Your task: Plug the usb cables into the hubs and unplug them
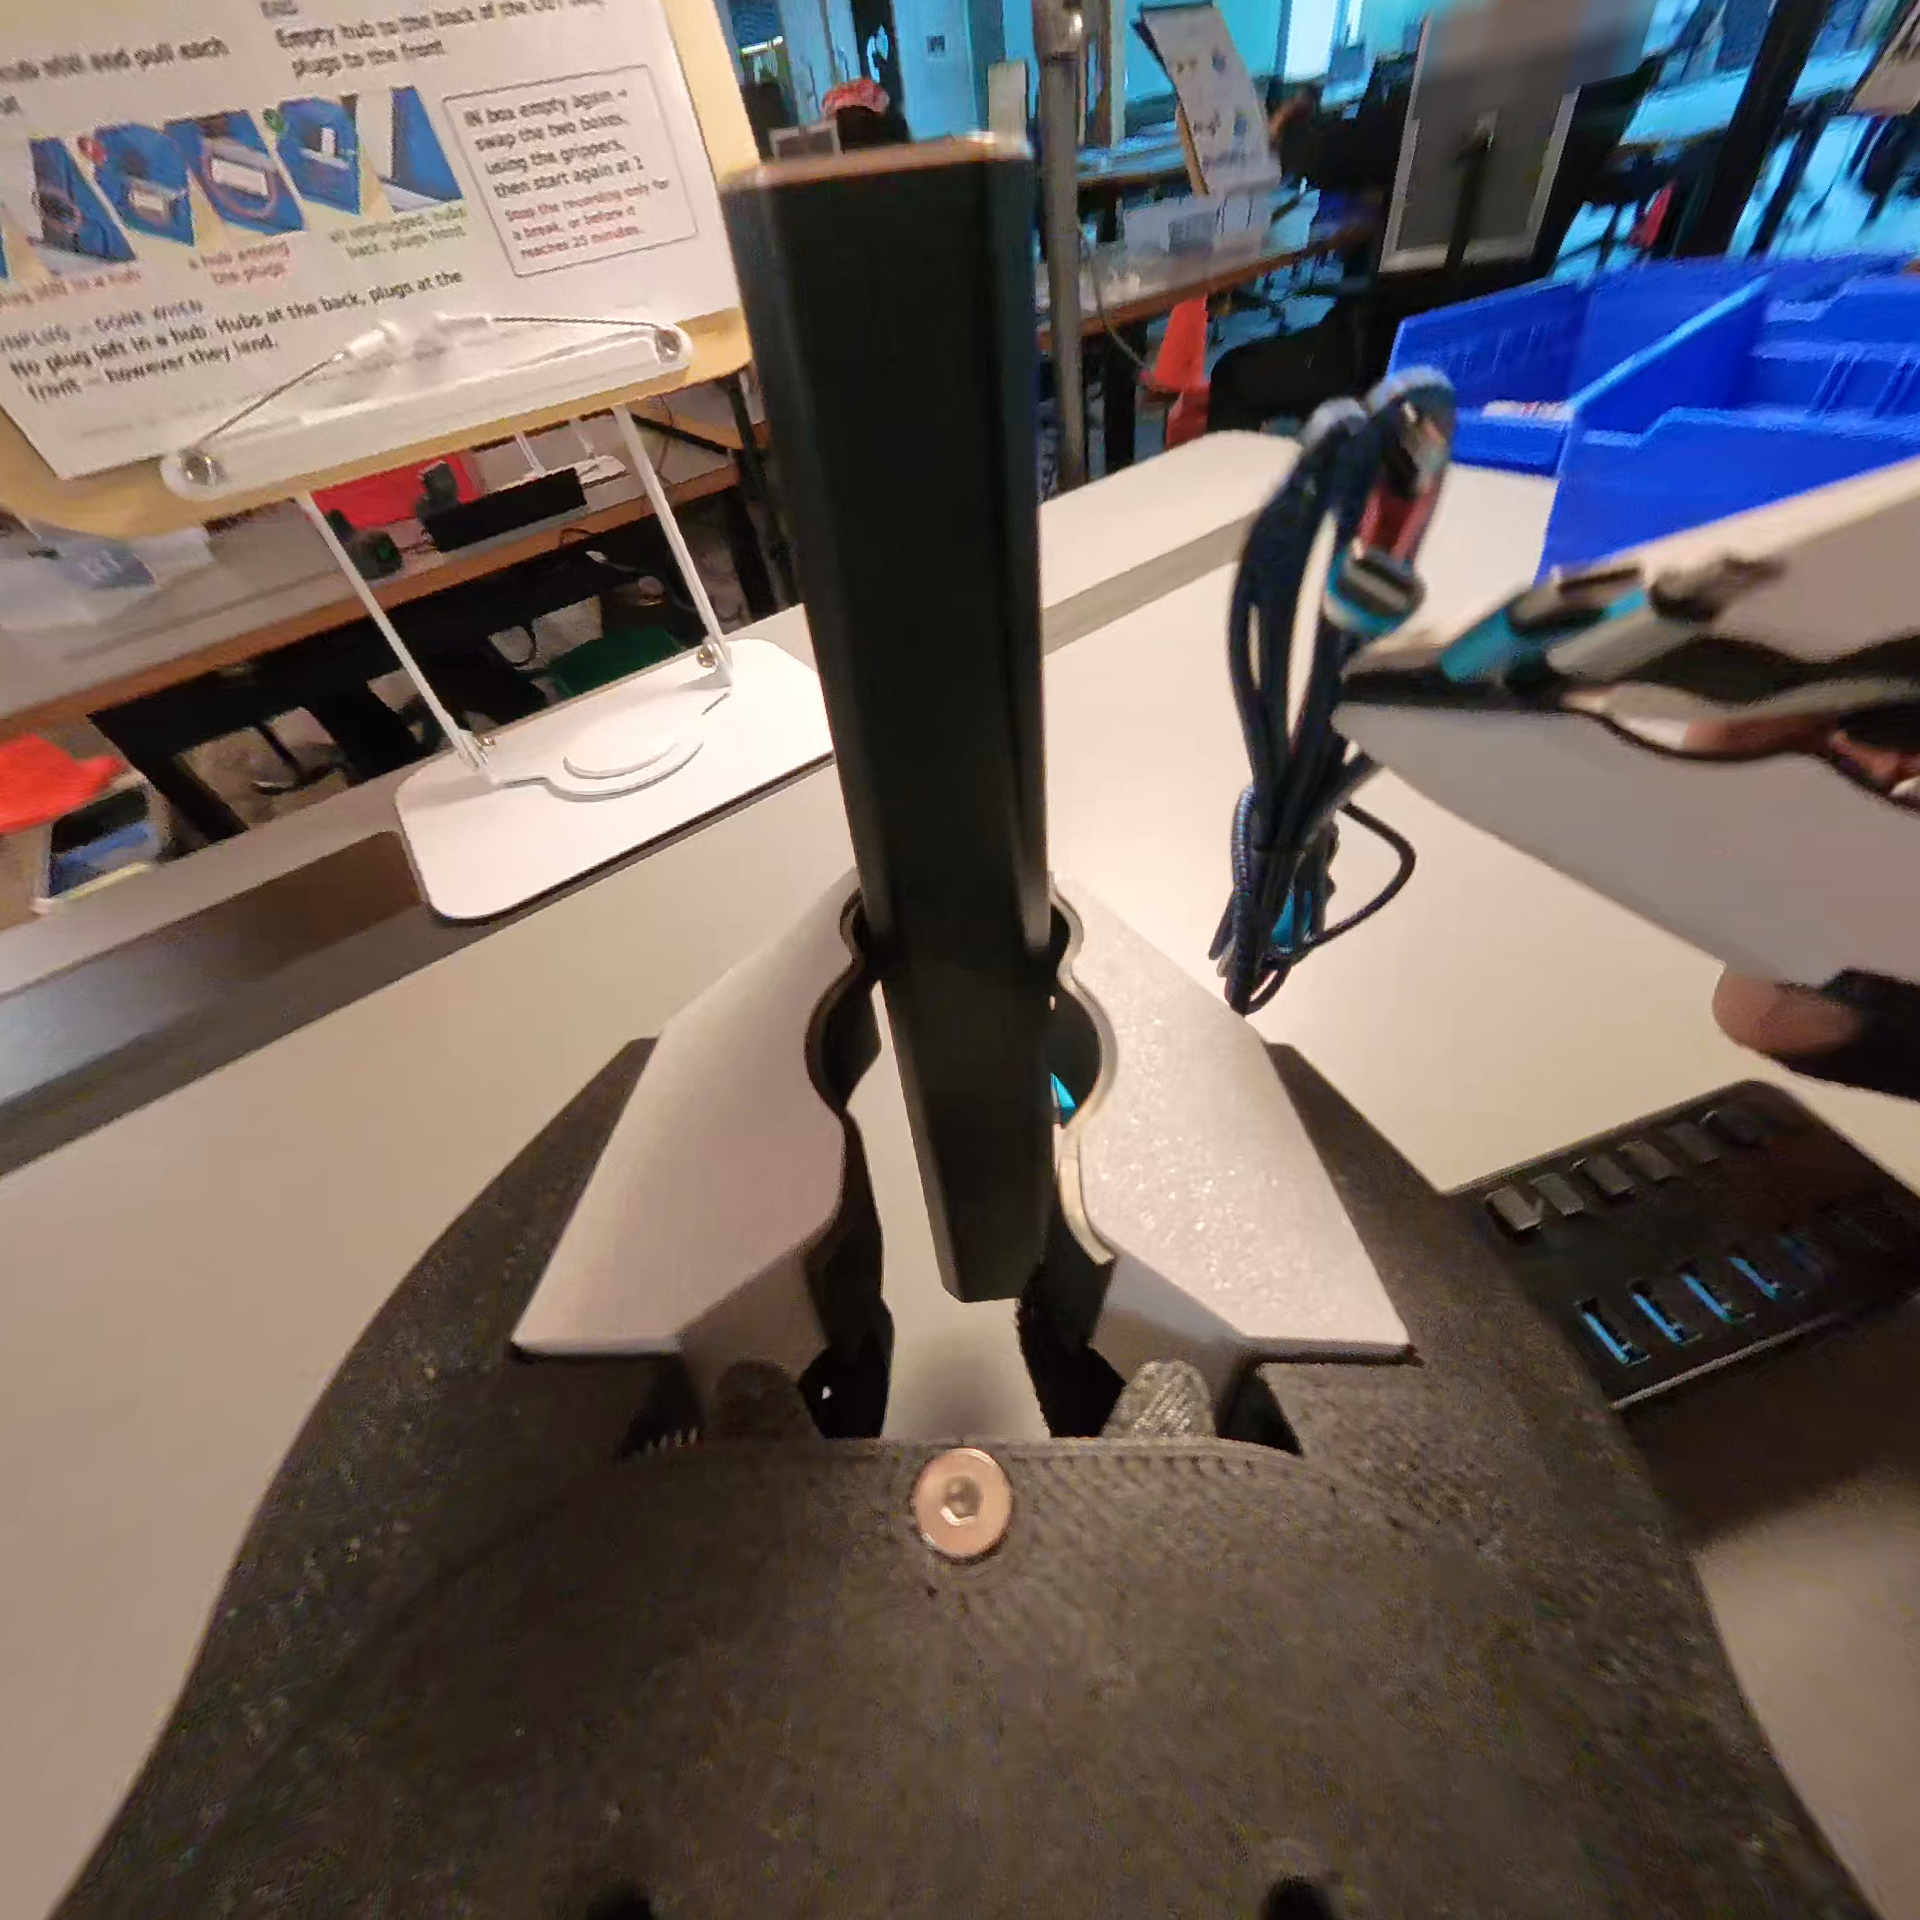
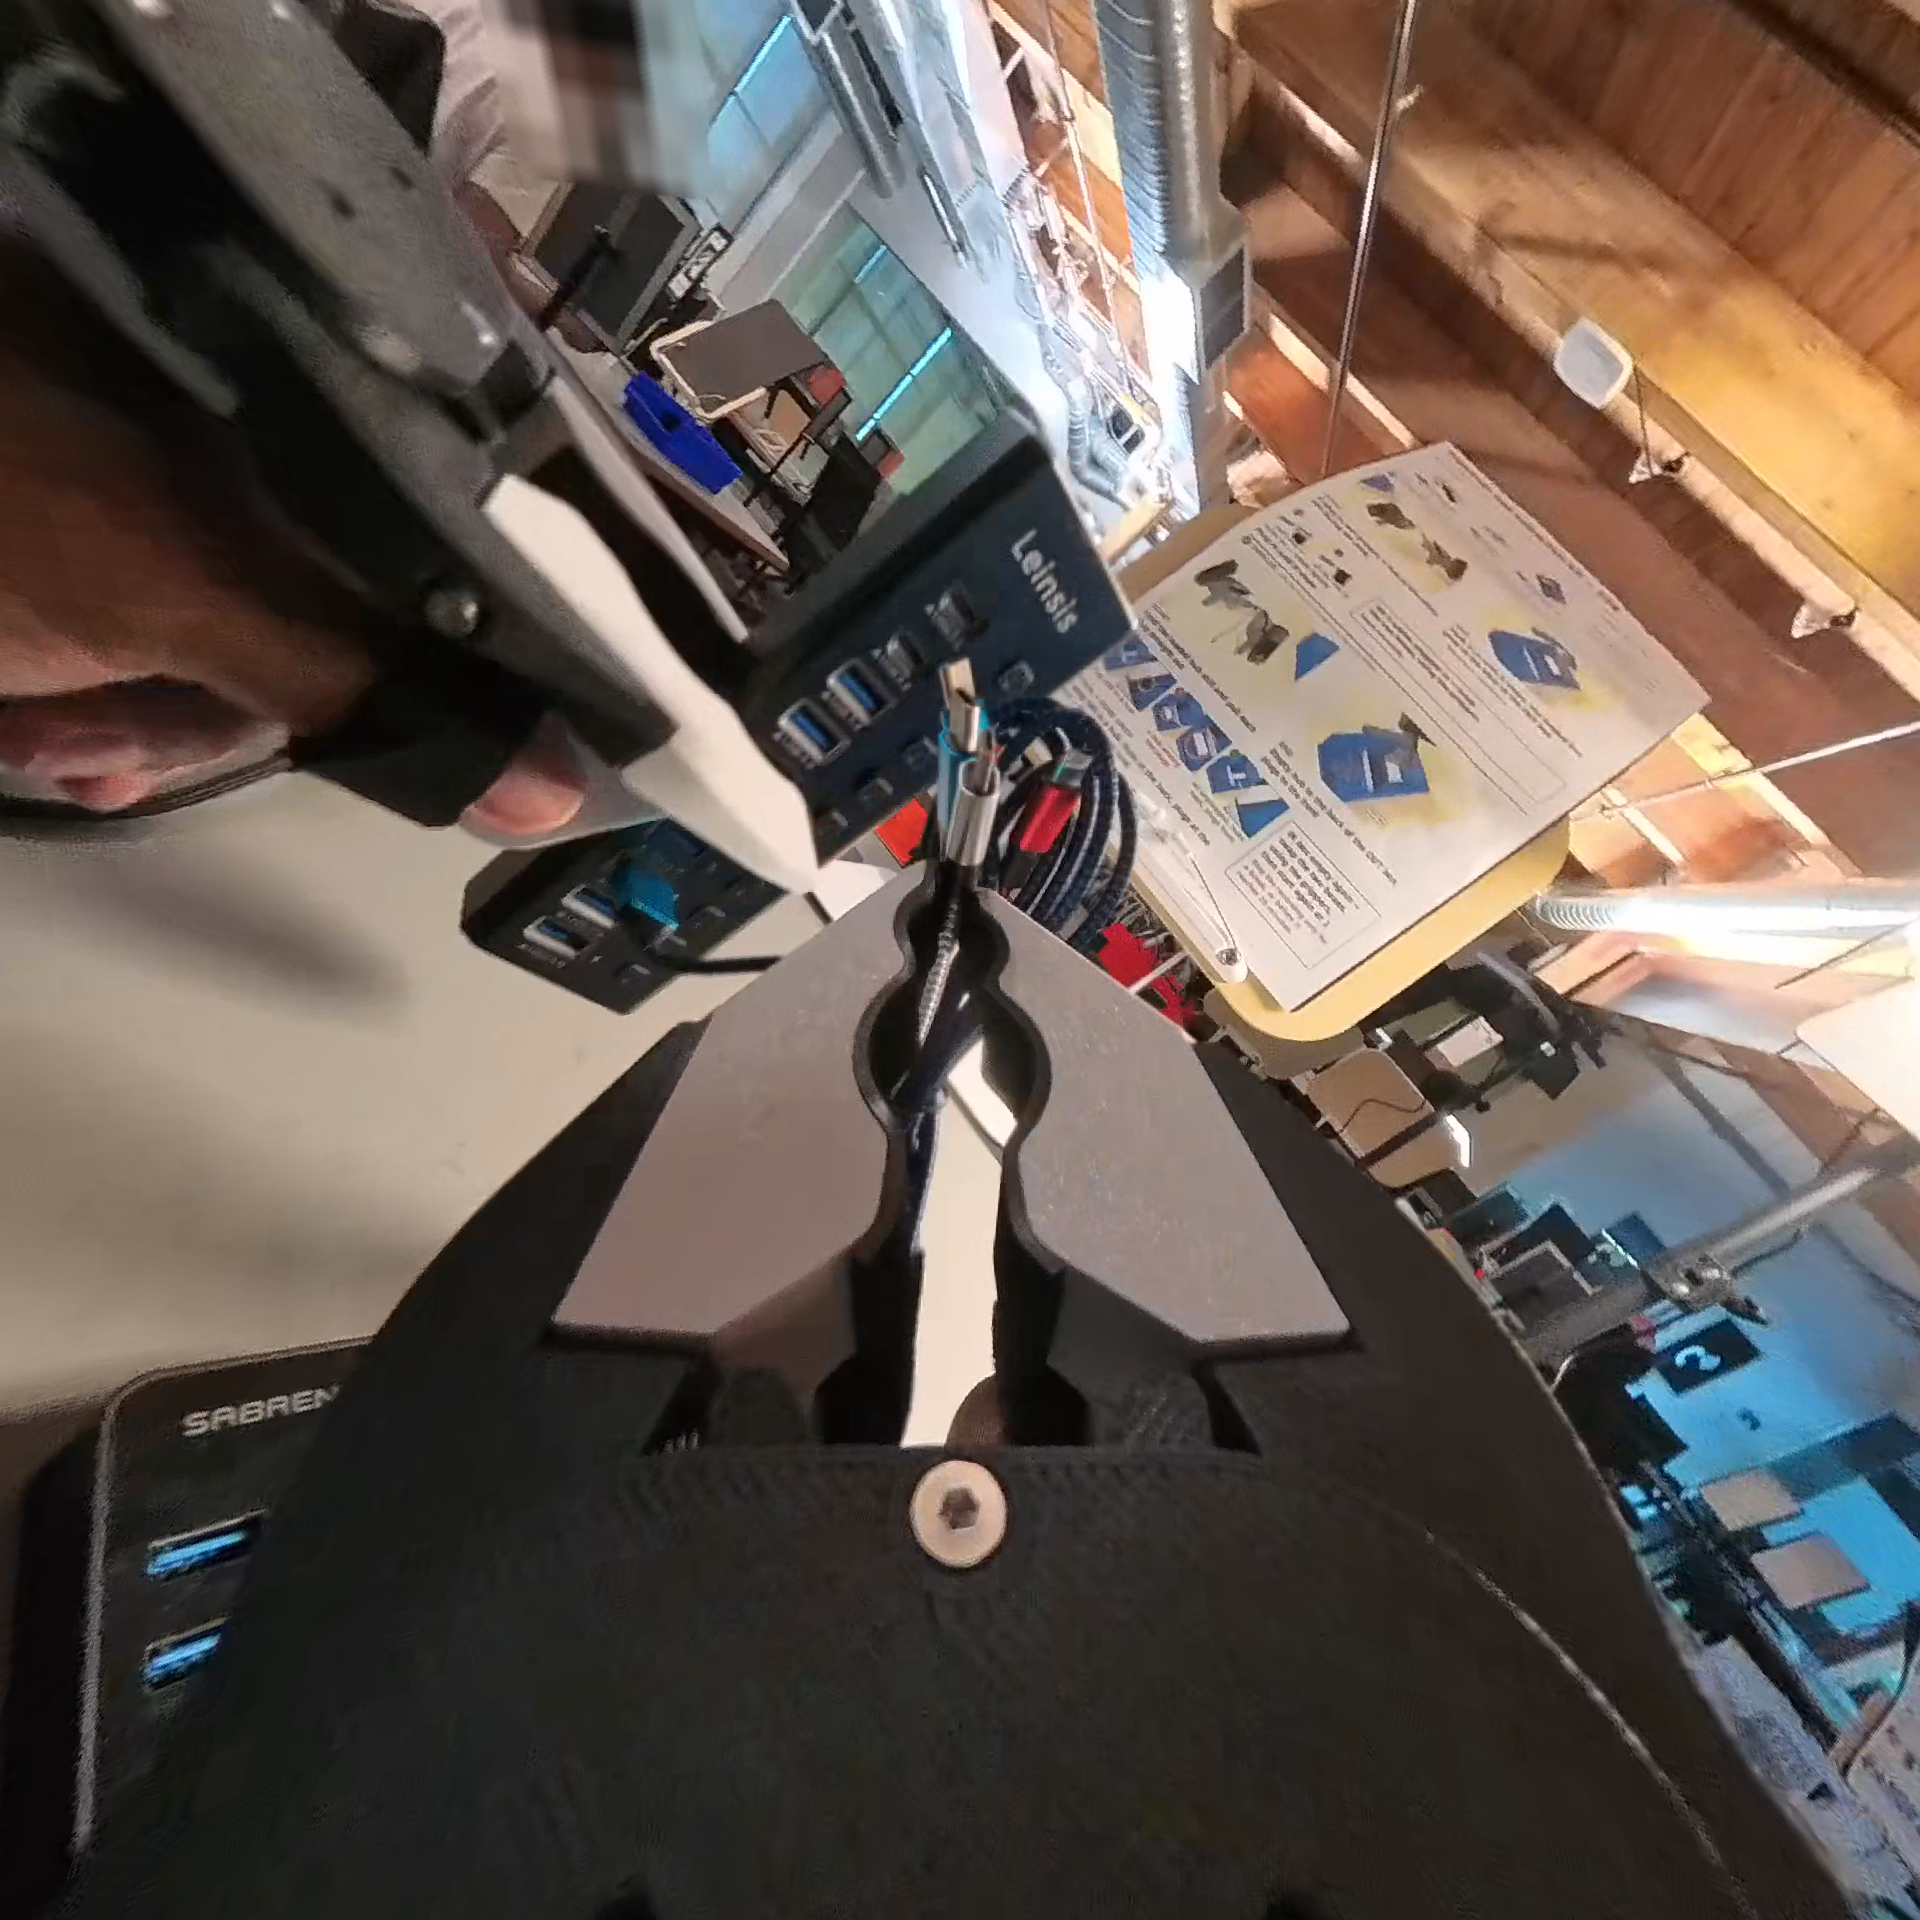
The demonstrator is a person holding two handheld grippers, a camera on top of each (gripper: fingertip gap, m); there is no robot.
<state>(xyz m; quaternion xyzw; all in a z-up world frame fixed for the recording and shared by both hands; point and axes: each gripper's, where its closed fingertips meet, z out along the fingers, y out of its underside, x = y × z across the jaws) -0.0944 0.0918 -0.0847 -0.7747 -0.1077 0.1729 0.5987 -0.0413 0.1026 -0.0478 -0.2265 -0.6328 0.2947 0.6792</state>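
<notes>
A busy workshop lay behind the pale grey table (image 1: 1226, 790), where a printed instruction sheet on a white stand (image 1: 582, 758) stood at the back beside blue plastic bins (image 1: 1714, 416). The left gripper (image 1: 961, 997) was clenched on a slim black rectangular usb hub (image 1: 914, 644), held on end so its long axis ran straight out from the tongs. The right gripper (image 2: 951, 914) was clamped on a dark blue braided usb cable (image 2: 1081, 821) just behind its silver plug (image 2: 961, 717), whose tip pointed at the hub's port face and sat just short of a blue port, so the insertion seemed to hinge on squaring plug to slot.
</notes>
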